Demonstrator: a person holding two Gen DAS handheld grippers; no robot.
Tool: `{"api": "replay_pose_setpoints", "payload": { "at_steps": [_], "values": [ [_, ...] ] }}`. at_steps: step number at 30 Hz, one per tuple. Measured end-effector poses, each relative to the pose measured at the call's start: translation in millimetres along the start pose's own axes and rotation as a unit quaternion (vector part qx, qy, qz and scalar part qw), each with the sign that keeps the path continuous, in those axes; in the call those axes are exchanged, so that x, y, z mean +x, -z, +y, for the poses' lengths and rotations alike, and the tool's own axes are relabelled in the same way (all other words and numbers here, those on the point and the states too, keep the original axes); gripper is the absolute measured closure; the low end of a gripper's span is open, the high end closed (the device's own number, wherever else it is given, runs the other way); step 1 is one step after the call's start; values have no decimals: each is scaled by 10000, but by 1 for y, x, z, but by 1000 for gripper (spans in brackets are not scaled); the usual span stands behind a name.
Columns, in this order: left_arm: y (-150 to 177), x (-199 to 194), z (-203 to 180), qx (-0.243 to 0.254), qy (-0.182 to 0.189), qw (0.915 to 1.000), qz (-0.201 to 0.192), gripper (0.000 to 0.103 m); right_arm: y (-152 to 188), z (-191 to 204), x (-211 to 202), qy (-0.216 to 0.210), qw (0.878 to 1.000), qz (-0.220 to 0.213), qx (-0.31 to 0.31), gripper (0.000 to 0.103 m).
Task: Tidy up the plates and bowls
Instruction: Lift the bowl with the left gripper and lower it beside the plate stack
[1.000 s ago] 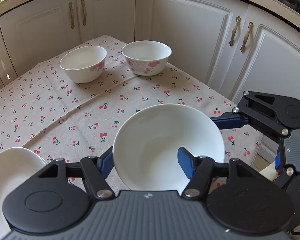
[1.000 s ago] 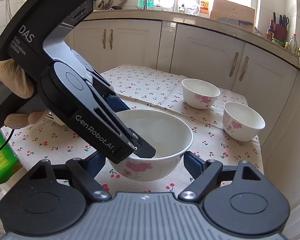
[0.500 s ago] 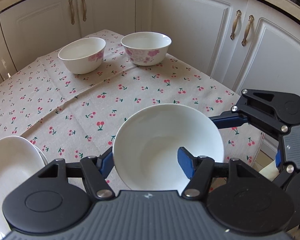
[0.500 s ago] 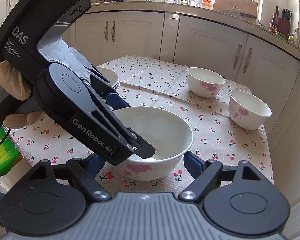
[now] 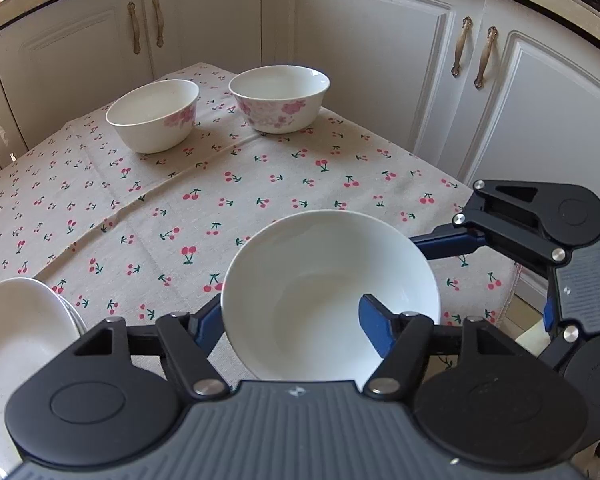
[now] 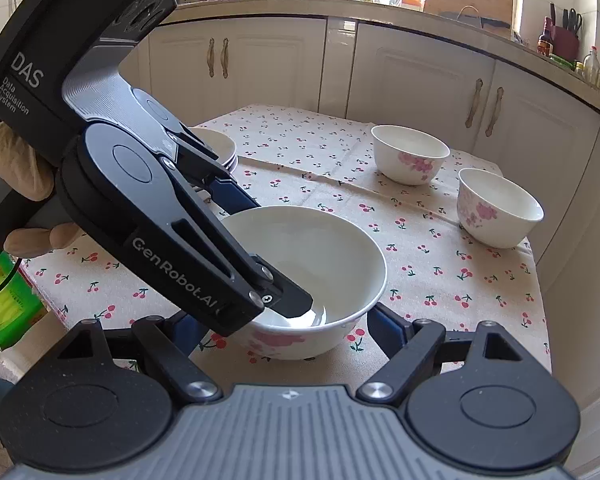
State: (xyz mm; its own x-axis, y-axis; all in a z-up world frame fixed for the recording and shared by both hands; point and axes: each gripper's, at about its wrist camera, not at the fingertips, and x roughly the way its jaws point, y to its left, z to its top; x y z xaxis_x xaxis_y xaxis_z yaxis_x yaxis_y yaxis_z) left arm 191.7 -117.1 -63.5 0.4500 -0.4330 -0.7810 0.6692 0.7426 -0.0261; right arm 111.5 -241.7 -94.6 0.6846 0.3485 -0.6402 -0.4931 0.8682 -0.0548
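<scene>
- The near bowl (image 5: 324,280) stands on the cherry tablecloth (image 5: 220,184), close to the front edge of the table and not far from its right edge.
- The left gripper (image 5: 292,320) is across the wall of this bowl. One blue finger is outside the wall and the other is inside the bowl.
- Its jaws have just been opening a little, with the bowl wall between them. I cannot tell if the pads press on the wall now.
- A gloved hand (image 6: 16,168) holds the left gripper, which comes down into the bowl from the left side in the right wrist view.
- The right gripper (image 6: 284,326) stands wide, with one finger on each side of the near bowl, low at its front. The right finger is just beside the wall. The left finger is partly hidden behind the left gripper.
- A stack of white plates (image 5: 16,340) is at the left edge of the table, apart from the near bowl.
- Two flowered bowls (image 5: 152,114) (image 5: 280,96) stand side by side, not touching, near the far corner, just in front of the white cabinets (image 5: 380,60). In the right wrist view one of them is very near the right edge of the table.
- Between the near bowl and these two bowls there is a wide bare band of cloth.
- The cloth hangs over the right edge, and the cabinet doors are near this side.
</scene>
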Motion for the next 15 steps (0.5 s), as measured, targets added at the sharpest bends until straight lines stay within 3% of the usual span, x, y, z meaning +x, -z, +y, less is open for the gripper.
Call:
{"api": "replay_pose_setpoints", "payload": {
  "at_steps": [13, 15],
  "values": [
    [2, -1, -2, 5, 142, 9999, -40, 28, 4, -1, -2, -35, 10000, 41, 28, 13],
    [3, -4, -2, 0, 152, 9998, -115, 21, 4, -3, -4, -55, 10000, -32, 52, 0]
  ]
}}
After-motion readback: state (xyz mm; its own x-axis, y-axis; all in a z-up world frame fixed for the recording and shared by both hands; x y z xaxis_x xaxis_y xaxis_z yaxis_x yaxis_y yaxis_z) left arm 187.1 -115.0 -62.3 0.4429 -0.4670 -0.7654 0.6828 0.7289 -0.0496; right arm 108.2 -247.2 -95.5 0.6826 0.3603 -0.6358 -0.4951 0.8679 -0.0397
